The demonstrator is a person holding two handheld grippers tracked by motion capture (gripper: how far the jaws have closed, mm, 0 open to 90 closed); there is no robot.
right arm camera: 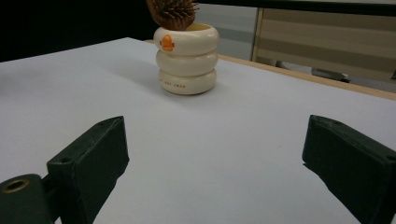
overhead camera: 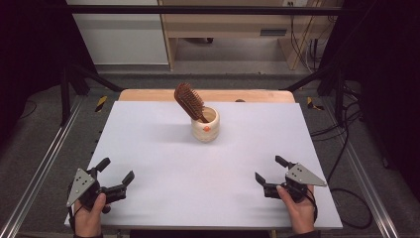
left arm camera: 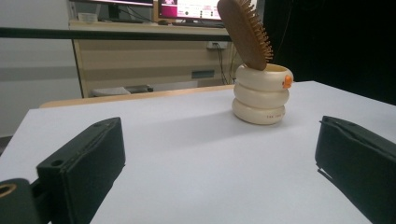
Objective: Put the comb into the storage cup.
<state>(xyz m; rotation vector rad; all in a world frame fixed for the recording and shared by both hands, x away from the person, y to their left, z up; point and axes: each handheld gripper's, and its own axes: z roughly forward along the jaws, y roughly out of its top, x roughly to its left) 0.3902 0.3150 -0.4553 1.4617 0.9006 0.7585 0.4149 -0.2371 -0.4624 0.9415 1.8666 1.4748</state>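
Brown wooden hairbrush [overhead camera: 189, 100] stands handle-down in a cup [overhead camera: 206, 126], head sticking out and leaning left, bristles facing right in the high view. Cup is cream, three stacked rings, small orange mark, upright mid-desk toward the far edge.

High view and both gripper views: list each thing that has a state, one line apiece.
Hairbrush: standing handle-down in the cup, head leaning left, untouched.
Cup: upright on the white table, holding the hairbrush.
Left tool: open, empty, low at the table's near-left corner.
Right tool: open, empty, low at the near-right.
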